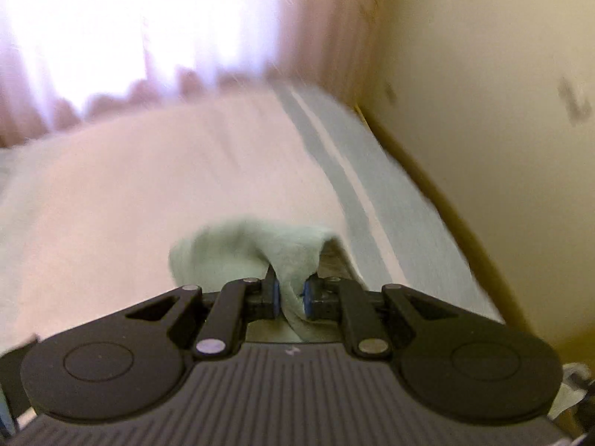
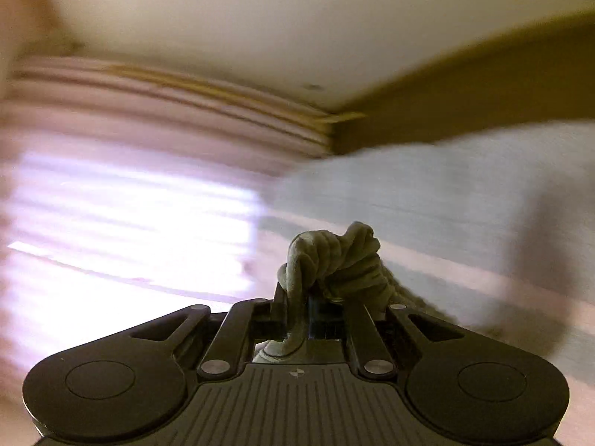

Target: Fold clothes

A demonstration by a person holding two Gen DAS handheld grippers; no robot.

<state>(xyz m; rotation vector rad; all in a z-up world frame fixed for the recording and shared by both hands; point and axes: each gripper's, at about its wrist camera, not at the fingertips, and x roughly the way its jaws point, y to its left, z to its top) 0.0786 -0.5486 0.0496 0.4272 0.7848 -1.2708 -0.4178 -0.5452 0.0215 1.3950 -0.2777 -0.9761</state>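
The pale green garment (image 1: 260, 252) sits right in your jaws on both sides: in the left wrist view a fold of it is pinched between the closed pads of the left gripper (image 1: 290, 295), bulging out toward 12 o'clock and sagging to 10 o'clock, with a strip trailing back toward 6 o'clock under the gripper body. In the right wrist view the same garment (image 2: 334, 260) is bunched into a thick, twisted knot clamped by the right gripper (image 2: 297, 308), rising toward 12 o'clock and running off toward 4 o'clock. So each hand holds its own end, neither nearer than the other, and I judge the cloth's long axis to run between your two grippers, though the span itself is out of view. Its facing and which edge you hold I cannot tell. Beyond it lies the bed (image 1: 148, 171), pinkish with a grey striped border (image 1: 334, 156) toward 1 o'clock, then the bright curtain (image 1: 111, 29) at 11 o'clock and the cream wall (image 1: 483, 74) at 2 o'clock. Everything past the jaws is blurred. For the next move, you likely need to draw the grippers apart to spread the cloth flat.
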